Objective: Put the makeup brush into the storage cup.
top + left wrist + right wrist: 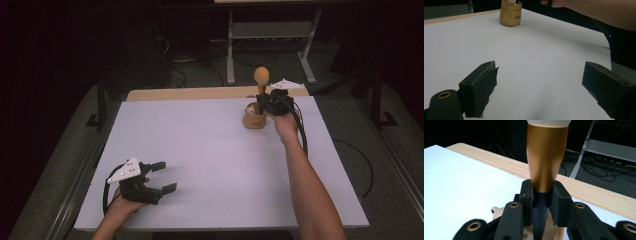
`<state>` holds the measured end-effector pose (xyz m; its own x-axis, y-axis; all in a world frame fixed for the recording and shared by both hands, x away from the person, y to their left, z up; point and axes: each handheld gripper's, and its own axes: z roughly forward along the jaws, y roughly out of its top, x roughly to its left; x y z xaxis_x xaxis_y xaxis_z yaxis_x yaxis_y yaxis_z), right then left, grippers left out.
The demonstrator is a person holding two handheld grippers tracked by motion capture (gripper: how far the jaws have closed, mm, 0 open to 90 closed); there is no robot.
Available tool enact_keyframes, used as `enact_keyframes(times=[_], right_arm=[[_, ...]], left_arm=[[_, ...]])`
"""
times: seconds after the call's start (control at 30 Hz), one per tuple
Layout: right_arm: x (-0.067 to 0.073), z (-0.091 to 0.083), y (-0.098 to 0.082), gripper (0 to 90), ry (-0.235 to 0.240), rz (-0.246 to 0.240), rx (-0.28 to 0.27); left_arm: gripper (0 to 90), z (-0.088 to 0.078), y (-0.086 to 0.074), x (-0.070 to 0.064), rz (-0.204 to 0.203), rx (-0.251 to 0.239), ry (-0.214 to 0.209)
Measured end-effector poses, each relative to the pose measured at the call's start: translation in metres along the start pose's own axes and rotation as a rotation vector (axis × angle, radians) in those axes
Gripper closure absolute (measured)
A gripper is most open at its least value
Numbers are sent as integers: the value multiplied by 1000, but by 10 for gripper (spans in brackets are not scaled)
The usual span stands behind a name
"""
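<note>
A brush (261,80) with a round tan head stands upright at the far right of the white table (210,155). My right gripper (263,103) is shut on its stem. In the right gripper view the jaws (541,193) clamp the brush (547,157) where its gold ferrule meets the black handle. Just below it stands a small tan pouch (254,120) with a pale item inside; its rim (556,233) lies under the handle tip. My left gripper (167,176) rests open at the near left, with nothing between its fingers (480,87). The pouch (510,15) stands far ahead of it.
A wooden strip (200,93) runs along the table's far edge. Behind it are a metal stand (272,45) and cables on a dark floor. The person's right forearm (305,185) reaches over the right side of the table.
</note>
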<state>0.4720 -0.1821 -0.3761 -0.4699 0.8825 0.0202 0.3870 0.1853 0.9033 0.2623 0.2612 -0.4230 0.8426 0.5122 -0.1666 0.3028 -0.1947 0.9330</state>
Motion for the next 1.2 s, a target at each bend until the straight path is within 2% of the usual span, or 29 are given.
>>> enact_keyframes(times=[0.27, 0.33, 0.43, 0.63, 0.77, 0.9, 1.2], right_arm=[[-2, 6, -4, 721, -3, 3, 35], [-3, 6, -4, 627, -4, 26, 22], [-4, 2, -2, 541, 1, 37, -2], [-6, -7, 0, 429, 7, 58, -7], [-5, -13, 1, 373, 31, 75, 6], [-2, -21, 1, 322, 54, 66, 3], [3, -31, -6, 185, 65, 51, 24]], left_arm=[[120, 0, 0, 0, 0, 0, 0], [120, 0, 0, 0, 0, 1, 0], [120, 0, 0, 1, -2, 4, 0], [121, 0, 0, 0, 6, 6, -2], [120, 0, 0, 0, 9, 8, -3], [120, 0, 0, 0, 4, 5, 0], [120, 1, 0, -1, 6, 10, 0]])
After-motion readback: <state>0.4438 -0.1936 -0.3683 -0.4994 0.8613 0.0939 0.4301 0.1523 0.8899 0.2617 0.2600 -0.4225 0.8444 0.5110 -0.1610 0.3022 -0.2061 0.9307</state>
